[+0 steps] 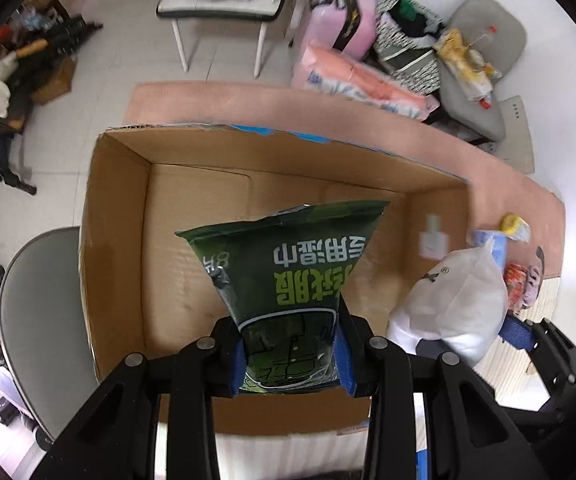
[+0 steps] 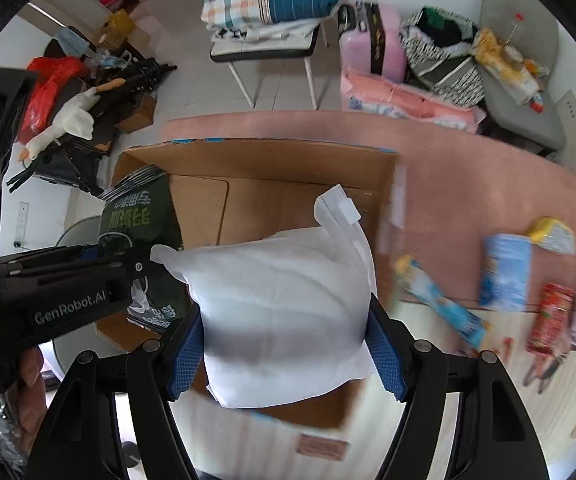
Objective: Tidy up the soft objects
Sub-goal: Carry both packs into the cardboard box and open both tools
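I note the green wipes pack (image 1: 288,280) is glossy plastic film, creased. White pouch (image 2: 280,312): matt, non-woven-looking cloth. Cardboard box (image 1: 120,240): matt brown paperboard, smooth inside. Gripper pads (image 2: 384,356) look like textured blue rubber; arms matt black plastic.

Open box (image 1: 272,168) on the counter (image 2: 468,184); wipes pack (image 1: 288,276) over its inside, pouch (image 2: 284,304) just right of it over the box's right part. Packets (image 2: 506,270) on counter right of box; chair (image 1: 224,4) behind.
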Action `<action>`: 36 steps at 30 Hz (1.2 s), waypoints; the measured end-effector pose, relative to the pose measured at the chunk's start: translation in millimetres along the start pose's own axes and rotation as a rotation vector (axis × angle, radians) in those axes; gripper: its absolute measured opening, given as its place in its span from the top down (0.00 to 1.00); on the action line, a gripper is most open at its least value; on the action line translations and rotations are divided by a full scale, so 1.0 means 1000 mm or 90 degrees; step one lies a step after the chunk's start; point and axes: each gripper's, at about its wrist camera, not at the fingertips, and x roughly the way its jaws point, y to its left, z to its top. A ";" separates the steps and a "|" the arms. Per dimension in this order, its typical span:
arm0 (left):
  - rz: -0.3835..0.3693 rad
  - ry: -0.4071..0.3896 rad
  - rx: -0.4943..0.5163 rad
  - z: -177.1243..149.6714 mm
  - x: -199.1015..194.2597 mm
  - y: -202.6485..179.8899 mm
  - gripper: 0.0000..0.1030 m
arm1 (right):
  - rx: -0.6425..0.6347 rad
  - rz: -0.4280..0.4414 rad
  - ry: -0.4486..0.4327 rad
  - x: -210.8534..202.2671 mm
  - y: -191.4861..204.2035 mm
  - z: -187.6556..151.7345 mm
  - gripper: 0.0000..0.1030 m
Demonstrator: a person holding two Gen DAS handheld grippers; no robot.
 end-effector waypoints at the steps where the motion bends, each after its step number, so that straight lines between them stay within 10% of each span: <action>1: -0.004 0.015 0.003 0.010 0.010 0.005 0.69 | 0.002 -0.007 0.007 0.014 0.003 0.009 0.28; 9: -0.037 0.134 0.039 0.049 0.077 0.009 0.68 | 0.036 -0.052 0.052 0.097 -0.007 0.042 0.28; 18: -0.047 0.150 0.064 0.057 0.108 -0.002 0.68 | 0.051 -0.081 0.051 0.128 -0.015 0.050 0.25; 22: -0.050 0.150 0.060 0.057 0.098 -0.004 0.56 | 0.057 -0.075 0.055 0.128 -0.019 0.053 0.17; 28: -0.016 0.070 0.079 0.049 0.054 -0.004 0.10 | 0.064 -0.066 0.041 0.102 -0.016 0.051 0.04; 36: 0.003 -0.030 0.064 0.003 -0.003 0.028 0.01 | 0.048 -0.089 0.009 0.059 0.001 0.013 0.00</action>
